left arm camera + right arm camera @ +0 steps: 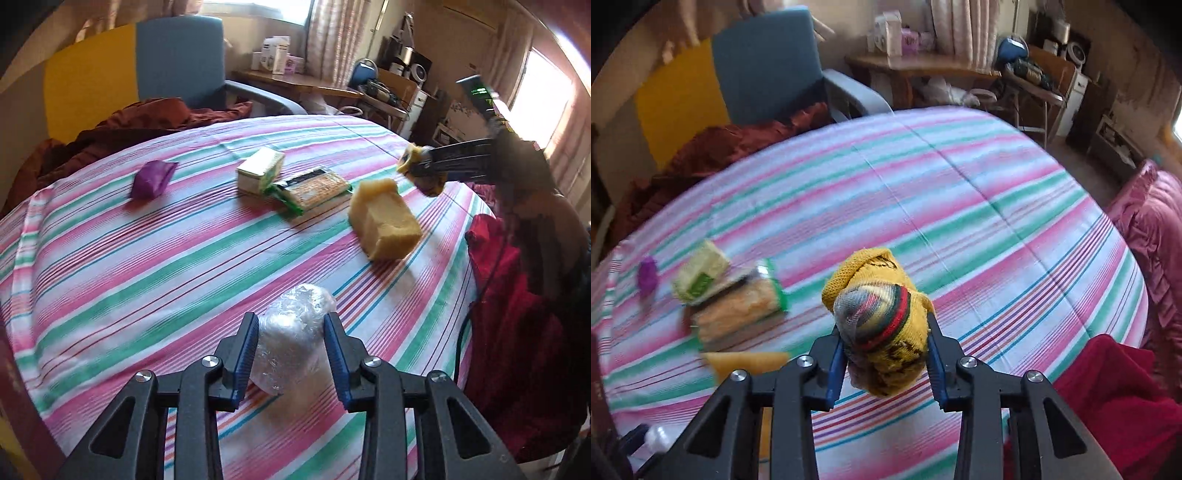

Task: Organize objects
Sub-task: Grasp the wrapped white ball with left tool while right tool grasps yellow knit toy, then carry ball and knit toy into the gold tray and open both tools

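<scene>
**Between both sets of jaws: one bundle each, above the striped cloth**

On the striped tablecloth (pixel 155 258), five items are visible from the left wrist view. The left gripper (pixel 291 354) is pinching a bundle wrapped in clear plastic (pixel 295 325); both blue pads press against its sides, and the bundle projects forward past the fingertips. The right gripper (pixel 886 354) is clamped on a rolled yellow sock (pixel 882 317) with red, green and grey bands; the roll fills the gap between the pads and extends beyond them, clear of the cloth. In the left wrist view, this gripper and sock appear at the right edge of the table.

Remaining items on the cloth:
- Yellow sponge block (pixel 384 221), just below the right gripper's tips in the left view.
- Green-edged flat packet (pixel 314 188), touching a small pale box (pixel 258 170).
- Purple packet (pixel 151 179), well apart to the left.

A blue chair (pixel 181 62) stands behind the table.
</scene>
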The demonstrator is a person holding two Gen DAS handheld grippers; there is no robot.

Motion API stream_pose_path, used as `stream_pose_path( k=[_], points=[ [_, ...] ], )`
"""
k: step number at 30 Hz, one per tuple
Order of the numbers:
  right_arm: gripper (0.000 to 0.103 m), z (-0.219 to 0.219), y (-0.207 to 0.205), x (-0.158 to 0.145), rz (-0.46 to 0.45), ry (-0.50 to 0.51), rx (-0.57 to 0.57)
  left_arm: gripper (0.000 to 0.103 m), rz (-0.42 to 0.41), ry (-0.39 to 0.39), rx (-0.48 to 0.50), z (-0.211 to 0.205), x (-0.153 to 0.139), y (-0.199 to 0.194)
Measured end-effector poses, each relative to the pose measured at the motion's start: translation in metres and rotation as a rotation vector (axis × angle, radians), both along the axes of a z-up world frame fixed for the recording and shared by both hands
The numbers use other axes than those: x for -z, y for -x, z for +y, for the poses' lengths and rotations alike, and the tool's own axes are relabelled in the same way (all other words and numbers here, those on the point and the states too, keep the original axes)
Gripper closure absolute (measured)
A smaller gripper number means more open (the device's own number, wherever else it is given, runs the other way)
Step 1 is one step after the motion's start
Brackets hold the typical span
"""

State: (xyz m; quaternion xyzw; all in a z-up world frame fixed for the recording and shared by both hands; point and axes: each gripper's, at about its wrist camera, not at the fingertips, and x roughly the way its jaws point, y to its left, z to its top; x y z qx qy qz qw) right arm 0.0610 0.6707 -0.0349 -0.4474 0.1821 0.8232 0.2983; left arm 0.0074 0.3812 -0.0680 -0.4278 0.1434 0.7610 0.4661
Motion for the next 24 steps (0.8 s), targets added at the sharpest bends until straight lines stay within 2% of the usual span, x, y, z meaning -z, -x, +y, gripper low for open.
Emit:
stream_pose_path(
  k=[5, 8, 12, 17, 24],
  points=[
    [0.065, -0.037, 0.002, -0.037, 0.101, -0.028, -0.094, 0.067, 0.028, -0.038, -0.062, -0.031, -0.021, 0.000],
    [0.065, -0.069, 0.012, -0.057, 0.157, -0.039, -0.188, 0.067, 0.047, -0.066, -0.112, -0.054, -0.035, 0.003],
    [0.065, -0.119, 0.023, -0.071, 0.202, -0.033, -0.305, 0.067, 0.067, -0.107, -0.197, -0.093, -0.055, 0.008],
    [0.065, -0.188, 0.038, -0.077, 0.231, 0.017, -0.463, 0.067, 0.081, -0.160, -0.344, -0.157, -0.075, 0.018],
    [0.065, -0.310, 0.064, -0.063, 0.228, 0.112, -0.736, 0.067, 0.082, -0.219, -0.563, -0.250, -0.088, 0.037]
  ],
)
